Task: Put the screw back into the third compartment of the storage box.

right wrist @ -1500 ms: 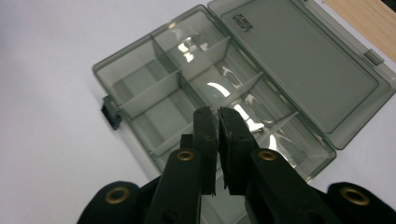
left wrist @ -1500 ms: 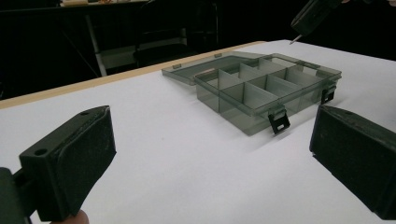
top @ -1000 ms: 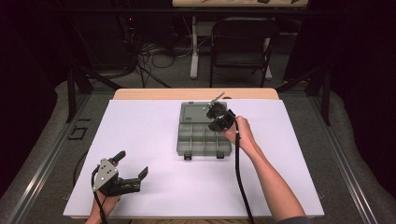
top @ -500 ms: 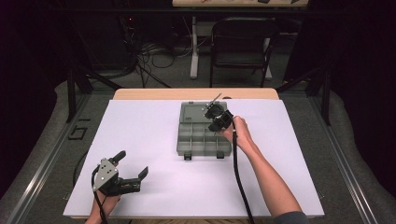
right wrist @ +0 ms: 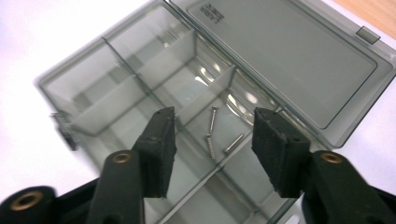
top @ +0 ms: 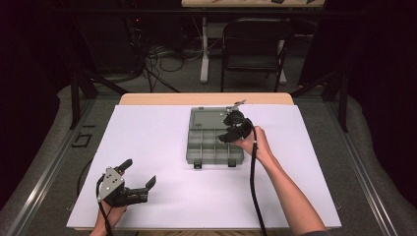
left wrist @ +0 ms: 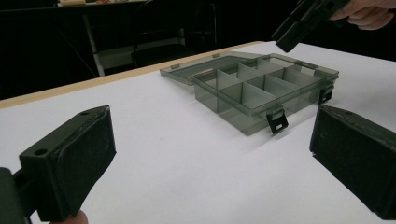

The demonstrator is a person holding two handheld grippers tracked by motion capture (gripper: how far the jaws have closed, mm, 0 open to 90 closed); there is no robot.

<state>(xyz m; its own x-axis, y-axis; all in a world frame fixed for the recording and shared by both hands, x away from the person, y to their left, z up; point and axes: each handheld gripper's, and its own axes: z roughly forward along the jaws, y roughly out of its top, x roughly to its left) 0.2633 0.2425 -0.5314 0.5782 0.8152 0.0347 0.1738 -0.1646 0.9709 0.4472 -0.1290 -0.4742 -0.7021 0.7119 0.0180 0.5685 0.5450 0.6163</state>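
Three screws [right wrist: 219, 135] lie loose in one compartment of the open box [top: 214, 147], seen in the right gripper view between that gripper's jaws; two of them touch or nearly touch at their ends, the third lies just beside them. The box is smoky clear plastic, divided into compartments by thin walls, and sits on the white sheet [top: 162, 137] that covers the table [top: 147, 99], toward the far middle. Its lid [right wrist: 289, 56] is folded flat open on the far side of the box, resting on the sheet. Two small latches [left wrist: 277, 120] hang at the near wall. The right gripper [top: 235, 128] hovers over the right part of the box, held in the person's right hand [top: 253, 142], with its jaws apart and holding nothing; a black cable [top: 253, 191] trails back along the forearm. The left gripper [top: 133, 184] rests low near the front left corner of the sheet, well apart from the box, its jaws wide apart and empty, pointed toward the box. Behind the table stands a dark folding chair [top: 255, 49], with cables [top: 157, 54] on the floor near it.
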